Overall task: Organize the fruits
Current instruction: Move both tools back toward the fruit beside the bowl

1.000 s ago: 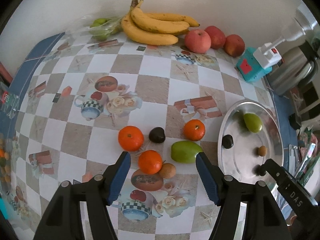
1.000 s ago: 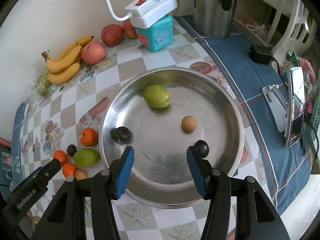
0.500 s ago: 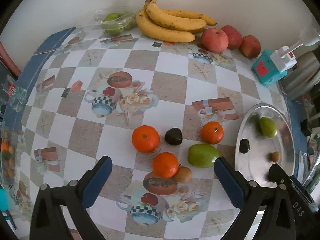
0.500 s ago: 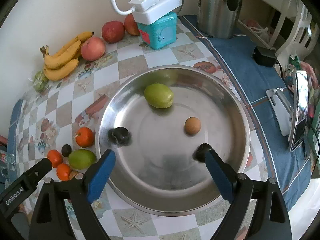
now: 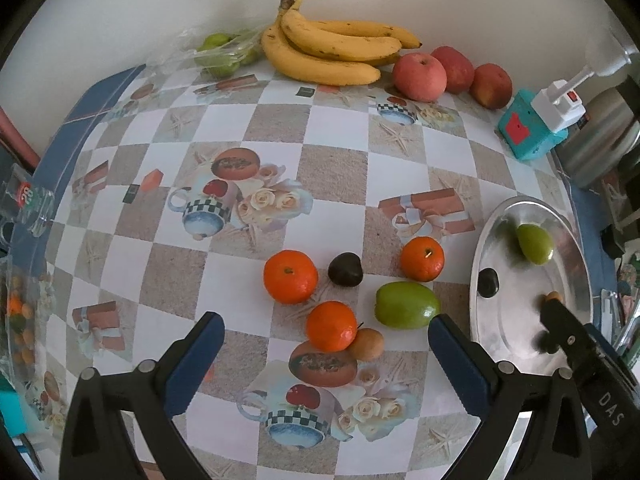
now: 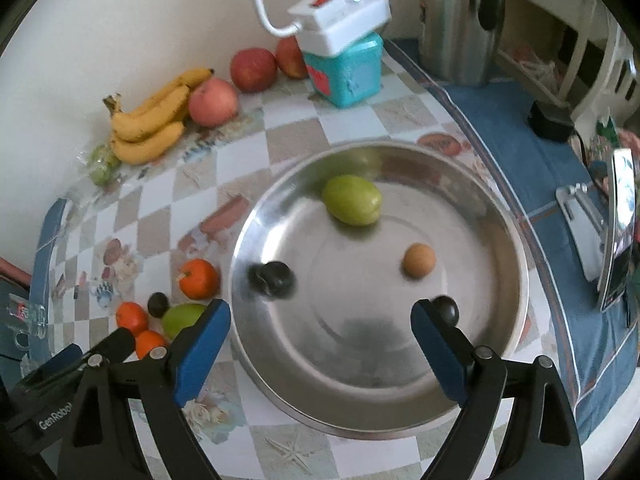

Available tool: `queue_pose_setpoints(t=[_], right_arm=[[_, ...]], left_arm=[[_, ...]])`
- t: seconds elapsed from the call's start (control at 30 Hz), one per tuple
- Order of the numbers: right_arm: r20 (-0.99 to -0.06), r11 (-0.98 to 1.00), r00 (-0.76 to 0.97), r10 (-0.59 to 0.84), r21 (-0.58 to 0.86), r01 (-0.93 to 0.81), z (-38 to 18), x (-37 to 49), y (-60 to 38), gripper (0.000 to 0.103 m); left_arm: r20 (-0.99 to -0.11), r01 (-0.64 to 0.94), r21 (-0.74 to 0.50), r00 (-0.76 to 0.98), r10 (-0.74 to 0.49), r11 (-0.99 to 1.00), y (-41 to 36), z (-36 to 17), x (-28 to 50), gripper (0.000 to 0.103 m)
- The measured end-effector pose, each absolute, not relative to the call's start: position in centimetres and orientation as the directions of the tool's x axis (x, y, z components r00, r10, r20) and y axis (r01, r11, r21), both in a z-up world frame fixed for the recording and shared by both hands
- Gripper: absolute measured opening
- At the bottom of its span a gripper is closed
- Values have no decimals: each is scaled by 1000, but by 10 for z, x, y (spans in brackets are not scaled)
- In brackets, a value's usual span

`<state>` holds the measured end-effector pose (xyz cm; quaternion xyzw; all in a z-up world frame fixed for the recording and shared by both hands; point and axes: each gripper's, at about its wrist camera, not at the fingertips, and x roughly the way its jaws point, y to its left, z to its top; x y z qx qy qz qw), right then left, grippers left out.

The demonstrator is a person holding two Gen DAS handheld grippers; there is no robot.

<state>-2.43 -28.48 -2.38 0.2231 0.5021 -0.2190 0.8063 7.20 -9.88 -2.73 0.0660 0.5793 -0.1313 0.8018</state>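
Observation:
My left gripper (image 5: 324, 330) hangs open over a loose cluster on the checked cloth. The cluster holds three oranges (image 5: 290, 276), a dark fruit (image 5: 345, 269), a green fruit (image 5: 406, 305) and a small brown fruit (image 5: 366, 344). Its pads touch none of them. My right gripper (image 6: 320, 314) stands open above the steel tray (image 6: 516, 248). In the tray lie a green fruit (image 6: 352, 199), a small brown fruit (image 6: 418, 260) and a dark fruit (image 6: 272, 277). A second dark fruit (image 6: 446, 310) rests beside the right finger.
Bananas (image 5: 332, 52), three apples (image 5: 419, 76) and a bag of green fruit (image 5: 218, 50) line the back wall. A teal box (image 6: 348, 72) carries a white power strip. A steel kettle (image 6: 460, 20) and a phone on a stand (image 6: 620, 232) are to the right.
Both grippers' jaws have spread from half open to wide open. Nothing was taken hold of, and the fruit on the cloth has stayed put.

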Motion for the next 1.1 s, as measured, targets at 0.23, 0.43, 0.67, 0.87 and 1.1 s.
queue_pose_setpoints(t=[0.23, 0.43, 0.67, 0.87, 1.1], right_arm=[[-878, 815, 442, -184, 115, 568, -13, -23, -273, 92], [-871, 789, 458, -175, 154, 595, -14, -24, -269, 92], [-869, 764, 443, -220, 128, 632, -13, -26, -265, 92], [-863, 755, 465, -196, 169, 633, -15, -30, -264, 92], [-877, 756, 452, -160, 185, 628, -22, -27, -260, 92]], left_arm=[[-945, 251, -83, 288, -156, 965, -78, -24, 74, 103], [-939, 224, -102, 301, -168, 969, -60, -19, 74, 103], [-930, 197, -140, 309, -197, 970, -43, -13, 76, 103], [-928, 184, -166, 303, -216, 969, -36, -13, 78, 103], [-930, 182, -161, 302, -211, 970, -32, -14, 83, 103]])
